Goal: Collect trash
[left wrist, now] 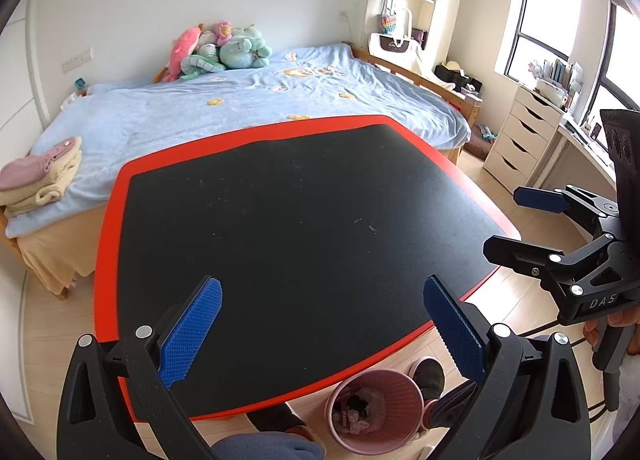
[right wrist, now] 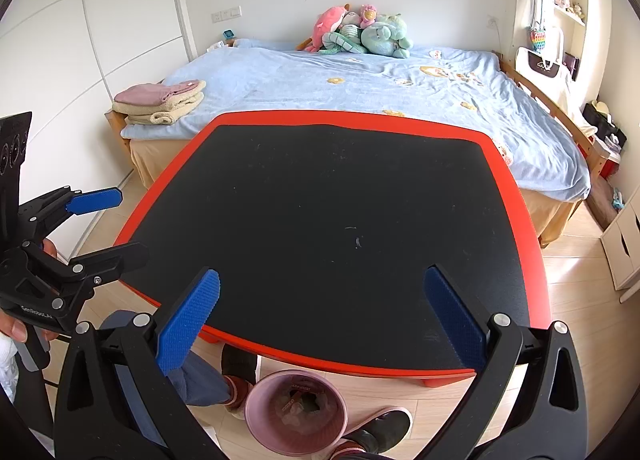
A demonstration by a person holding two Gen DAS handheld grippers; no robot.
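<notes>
A pink ribbed trash bin point(left wrist: 376, 412) point(right wrist: 296, 412) stands on the floor under the table's near edge, with crumpled wrappers and paper inside. The table point(left wrist: 108, 220) point(right wrist: 536, 244) has a red rim and a black mat with only small specks on it. My left gripper point(left wrist: 322, 334) hovers open over the table's near edge with nothing between its blue pads; it also shows at the left of the right wrist view point(right wrist: 110, 220). My right gripper point(right wrist: 322, 326) is open and empty above the near edge, seen too at the right of the left wrist view point(left wrist: 500, 222).
A bed point(left wrist: 240, 108) point(right wrist: 360, 92) with a blue cover, stuffed toys point(left wrist: 216, 50) and folded towels point(right wrist: 160, 100) lies behind the table. White drawers point(left wrist: 520, 132) stand at the right. The person's feet point(right wrist: 384, 432) and knee point(left wrist: 264, 446) flank the bin on the wood floor.
</notes>
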